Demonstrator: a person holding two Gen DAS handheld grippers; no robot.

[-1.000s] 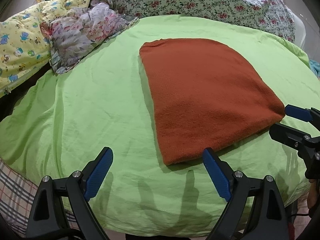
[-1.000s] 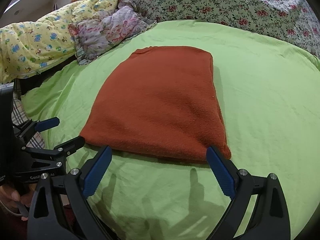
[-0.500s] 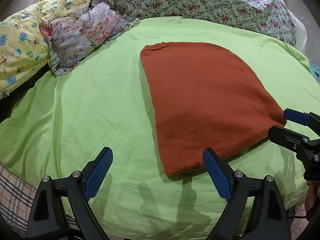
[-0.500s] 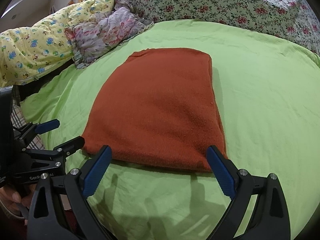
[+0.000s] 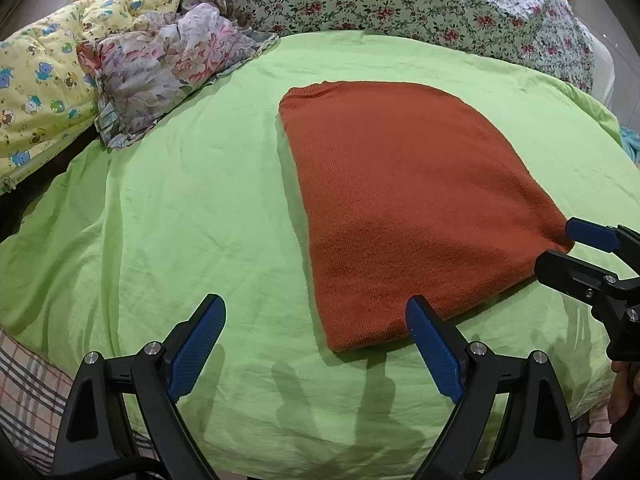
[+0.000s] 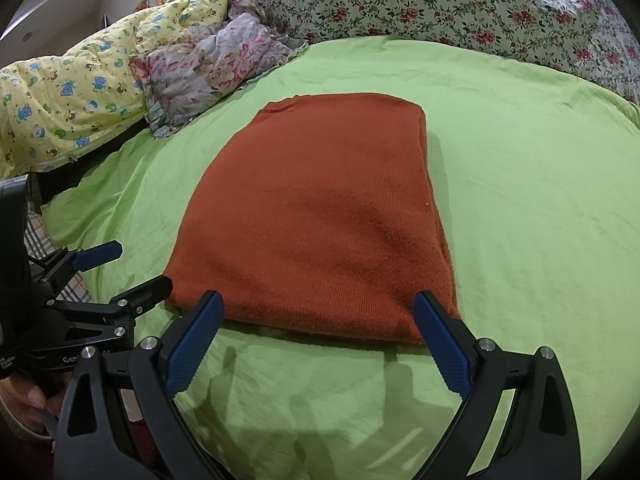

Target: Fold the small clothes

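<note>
While both grippers gape, sweater [image 6: 316, 220] underside stays hidden

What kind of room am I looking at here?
Most likely a bedroom: the orange knit garment lies on a bed with a light green sheet, with a floral quilt and a yellow cartoon-print quilt heaped behind.

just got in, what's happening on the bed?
A person holds a gripper in each hand over a rust-orange knit garment, already folded into a compact shape on the green sheet. The left gripper and right gripper both hang open at the garment's near edge, one toward each near corner, gripping nothing. A floral cloth lies bunched at the far left.
</note>
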